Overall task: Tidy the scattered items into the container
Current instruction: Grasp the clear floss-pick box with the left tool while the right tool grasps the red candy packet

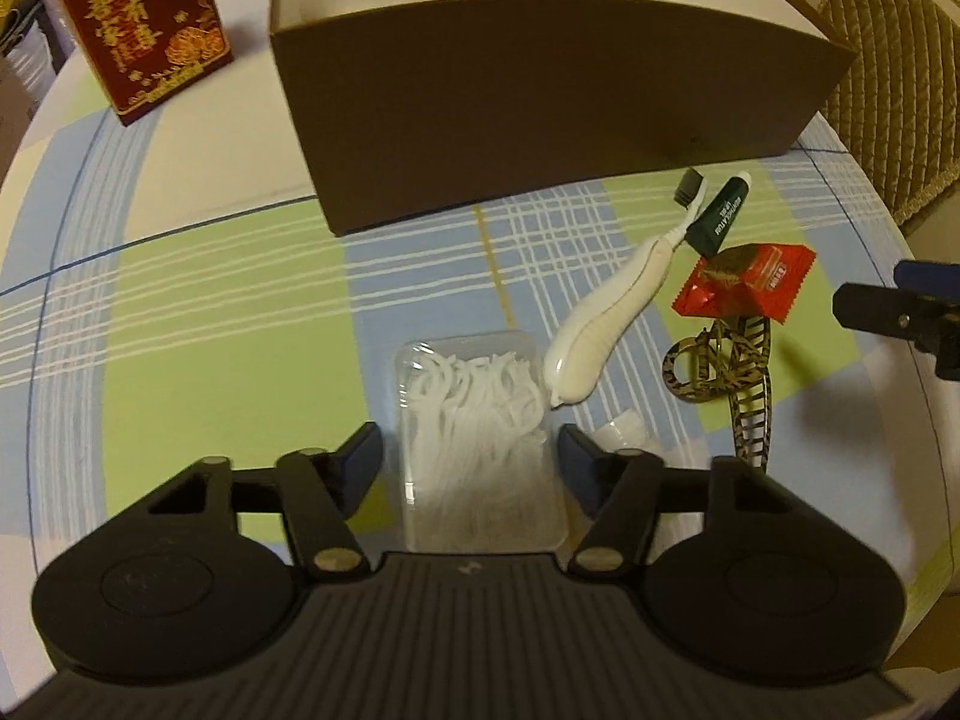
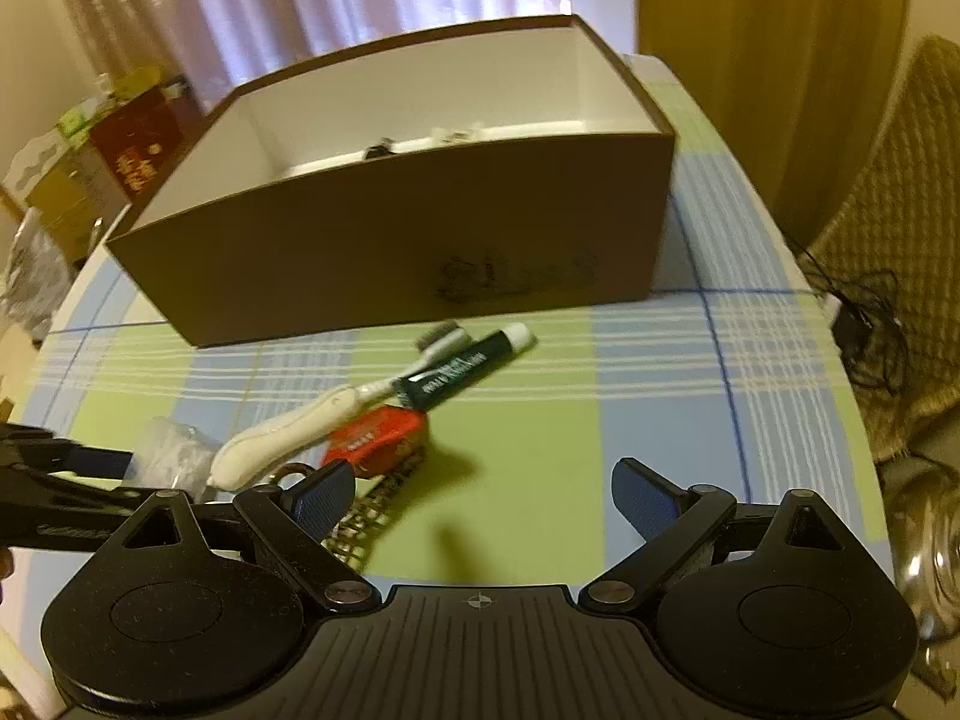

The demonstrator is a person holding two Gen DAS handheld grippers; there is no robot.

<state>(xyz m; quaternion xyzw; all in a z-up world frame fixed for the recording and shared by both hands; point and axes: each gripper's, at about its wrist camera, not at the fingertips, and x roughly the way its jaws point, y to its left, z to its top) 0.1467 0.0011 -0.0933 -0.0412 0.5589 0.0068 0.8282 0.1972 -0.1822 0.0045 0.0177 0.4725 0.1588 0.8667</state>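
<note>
Clearly the tidying is only partly done: the brown cardboard box (image 2: 390, 240) stands open at the far side of the counter (image 1: 198, 276), and a few small things show just over its near wall against the white inside, too small to name, while a cluster of items lies loose on the checked cloth in front of it. Left out are a clear plastic case of white floss picks (image 1: 477, 438), a white folding toothbrush (image 1: 606, 312) whose dark bristle head points toward the box, a dark green tube (image 1: 717, 213) just beside that head, a red foil sachet (image 1: 744, 285) near the tube, and a patterned hair clip (image 1: 729, 378) nearer than the sachet. By my reading five items at least remain to go in. The left hand-held gripper (image 1: 471, 462) is held low over the near part of the counter, pointing toward the box, its jaws spread wide with the floss case lying between the blue pads; neither pad appears to press the case, so I judge it lined up for a grasp and not holding anything. The right hand-held gripper (image 2: 483, 495) sits to the right of the cluster, also aimed toward the box, its jaws wide and empty over bare green cloth, with the hair clip just beside its left finger. A red gift box (image 1: 141, 30) stands at the far left, apart from the clutter.
</note>
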